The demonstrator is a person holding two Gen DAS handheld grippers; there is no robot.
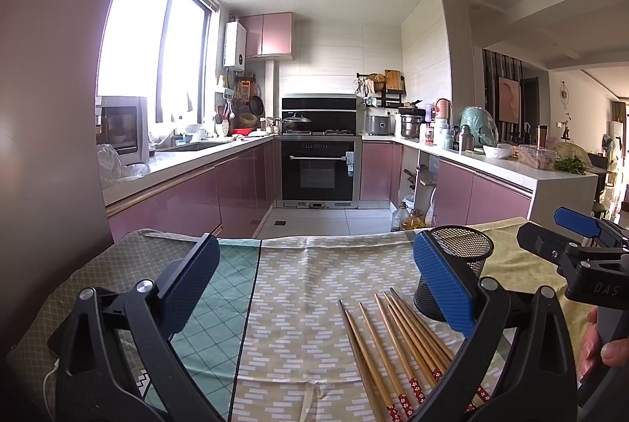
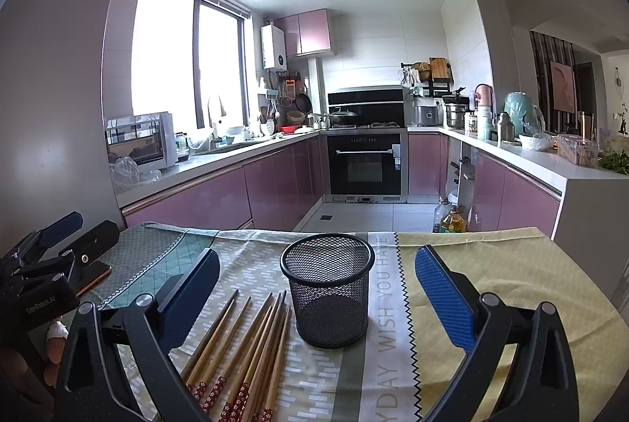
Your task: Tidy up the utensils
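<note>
Several wooden chopsticks [image 1: 397, 339] with red patterned ends lie fanned on the tablecloth, just left of an upright, empty black mesh cup [image 1: 458, 266]. My left gripper [image 1: 318, 284] is open and holds nothing; its right finger overlaps the cup in that view. The right wrist view has the chopsticks [image 2: 243, 347] at lower left and the mesh cup [image 2: 328, 288] in the middle. My right gripper [image 2: 318, 288] is open, with its fingers on either side of the cup and short of it. Each gripper appears at the edge of the other's view, held by a hand.
A patterned tablecloth [image 1: 298, 296] covers the table, whose far edge faces a kitchen with pink cabinets. A phone [image 2: 94, 276] lies on the cloth at the left. Oil bottles [image 2: 452, 219] stand on the floor beyond the far edge.
</note>
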